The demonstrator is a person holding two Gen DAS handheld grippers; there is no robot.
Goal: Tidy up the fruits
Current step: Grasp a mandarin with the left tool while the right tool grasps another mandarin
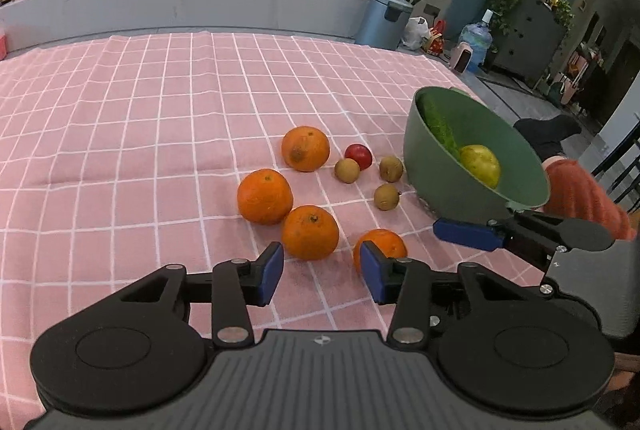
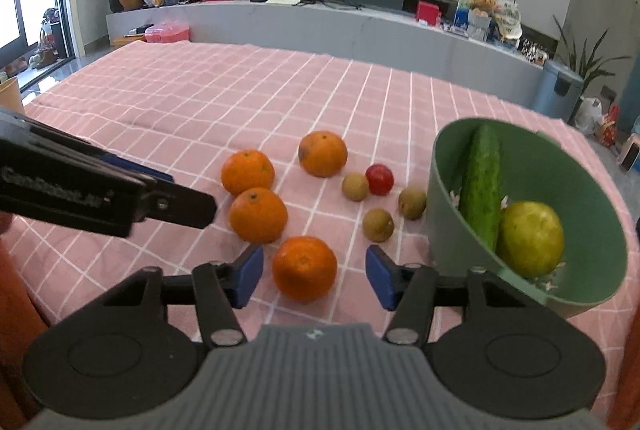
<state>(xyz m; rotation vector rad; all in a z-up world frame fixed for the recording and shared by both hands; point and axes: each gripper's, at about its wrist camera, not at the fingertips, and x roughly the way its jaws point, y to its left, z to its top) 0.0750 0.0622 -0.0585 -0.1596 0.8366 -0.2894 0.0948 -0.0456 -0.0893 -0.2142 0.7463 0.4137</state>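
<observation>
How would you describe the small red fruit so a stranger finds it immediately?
Start at the green bowl on the pink cloth. Just left of it sit three brown fruits. The tomato touches the far-left brown one; it alone is red and glossy.

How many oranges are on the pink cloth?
4 round oranges: one farthest back, one at the left, one in the middle, one nearest, before the right claw. None looks hidden.

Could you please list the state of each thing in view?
Left gripper: open, empty.
Right gripper: open, around nearest orange.
Bowl: holds cucumber and pear.
Other oranges: loose on cloth.
Tomato: loose.
Longans: loose.
</observation>
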